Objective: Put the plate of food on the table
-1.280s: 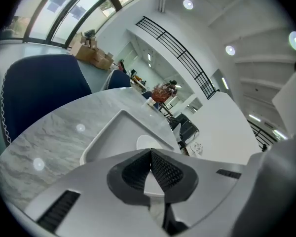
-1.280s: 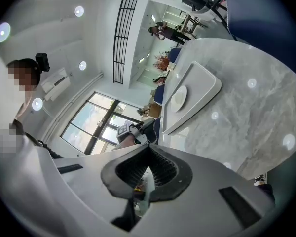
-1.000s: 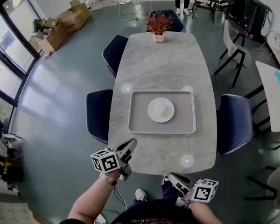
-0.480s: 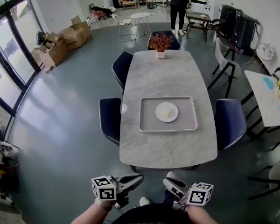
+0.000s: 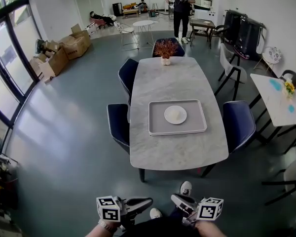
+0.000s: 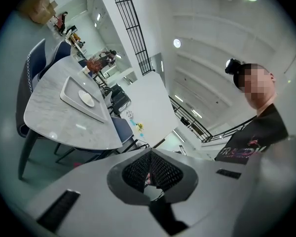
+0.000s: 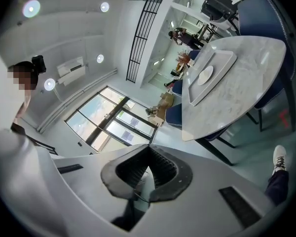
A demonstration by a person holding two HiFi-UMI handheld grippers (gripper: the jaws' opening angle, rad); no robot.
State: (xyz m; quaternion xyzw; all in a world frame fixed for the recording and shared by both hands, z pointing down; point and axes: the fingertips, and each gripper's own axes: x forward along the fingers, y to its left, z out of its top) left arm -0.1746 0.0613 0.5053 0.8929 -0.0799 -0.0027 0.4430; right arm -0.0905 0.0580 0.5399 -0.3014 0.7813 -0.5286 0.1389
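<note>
We hold our left gripper [image 5: 147,201] low by our body, its jaws pressed together on nothing. Ahead and well apart, the plate of food [image 5: 175,114] sits in a grey tray [image 5: 155,126] on the marble desk [image 5: 170,78]. Our right gripper [image 5: 174,198] also has its jaws closed and empty.

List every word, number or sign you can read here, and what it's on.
Shirt of the person: pale chest print, too blurred to read.
Cubes on the left claw and right claw: square marker patterns only, no letters or numbers.
Nothing else carries readable text.
</note>
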